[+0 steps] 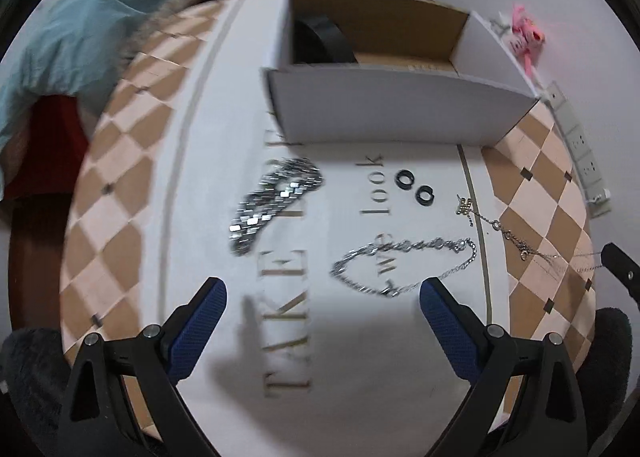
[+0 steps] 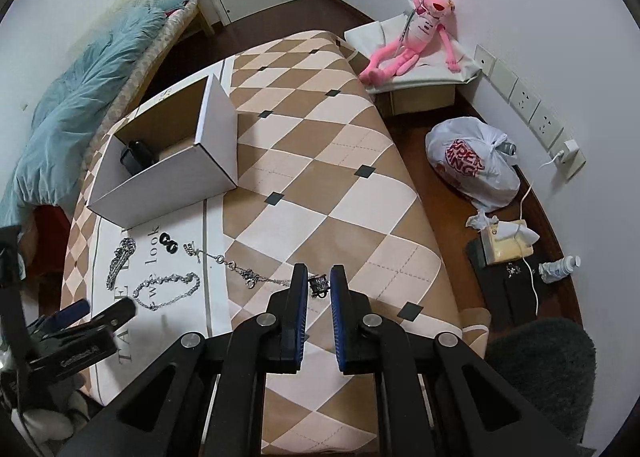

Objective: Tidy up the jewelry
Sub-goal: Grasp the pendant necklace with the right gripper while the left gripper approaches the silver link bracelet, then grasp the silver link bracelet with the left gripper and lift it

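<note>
Jewelry lies on the checkered table cover. A thick silver link bracelet, a thin silver chain, two black rings and a long necklace lie in front of a white cardboard box that holds a dark object. My left gripper is open above the cover, just short of the thin chain. My right gripper is nearly shut around the dark pendant at the necklace's end. The left gripper also shows in the right wrist view.
A bed with a teal blanket stands to the left. A pink plush toy, a white plastic bag, a tissue box and a bottle lie on the floor at the right. Wall sockets line the right wall.
</note>
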`<act>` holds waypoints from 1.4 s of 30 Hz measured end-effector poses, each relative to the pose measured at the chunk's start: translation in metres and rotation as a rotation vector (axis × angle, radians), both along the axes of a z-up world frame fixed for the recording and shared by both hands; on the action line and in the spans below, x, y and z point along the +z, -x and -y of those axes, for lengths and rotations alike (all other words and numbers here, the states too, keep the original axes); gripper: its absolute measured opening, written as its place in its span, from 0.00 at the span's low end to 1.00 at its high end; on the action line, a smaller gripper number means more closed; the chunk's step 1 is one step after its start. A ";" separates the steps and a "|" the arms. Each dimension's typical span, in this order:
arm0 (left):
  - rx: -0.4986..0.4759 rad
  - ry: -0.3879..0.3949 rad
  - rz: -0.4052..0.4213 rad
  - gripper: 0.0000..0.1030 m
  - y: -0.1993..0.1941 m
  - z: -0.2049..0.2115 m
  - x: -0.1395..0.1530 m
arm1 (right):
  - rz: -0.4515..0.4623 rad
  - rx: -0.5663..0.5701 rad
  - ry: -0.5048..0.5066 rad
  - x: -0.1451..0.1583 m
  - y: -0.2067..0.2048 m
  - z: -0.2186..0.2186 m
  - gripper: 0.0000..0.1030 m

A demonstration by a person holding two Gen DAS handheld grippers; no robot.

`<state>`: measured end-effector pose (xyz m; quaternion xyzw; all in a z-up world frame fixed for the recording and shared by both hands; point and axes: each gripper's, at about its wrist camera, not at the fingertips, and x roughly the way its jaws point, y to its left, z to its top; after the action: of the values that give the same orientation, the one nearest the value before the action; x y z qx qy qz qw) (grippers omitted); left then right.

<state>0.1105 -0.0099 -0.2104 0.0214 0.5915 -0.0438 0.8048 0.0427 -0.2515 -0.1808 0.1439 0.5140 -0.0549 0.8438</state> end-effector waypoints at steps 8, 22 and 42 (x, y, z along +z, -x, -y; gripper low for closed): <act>-0.092 -0.005 0.022 0.20 -0.006 0.022 -0.007 | -0.029 -0.011 -0.024 -0.011 -0.001 -0.002 0.11; -0.065 0.188 0.052 0.00 0.019 -0.009 0.040 | 0.054 0.039 -0.072 0.033 -0.004 -0.008 0.11; -0.043 -0.012 -0.009 0.86 0.005 0.023 -0.013 | -0.003 0.011 -0.052 0.002 -0.003 -0.006 0.11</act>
<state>0.1060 -0.0329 -0.2236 0.0390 0.5948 -0.0577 0.8009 0.0453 -0.2457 -0.1789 0.1627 0.5173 -0.0371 0.8394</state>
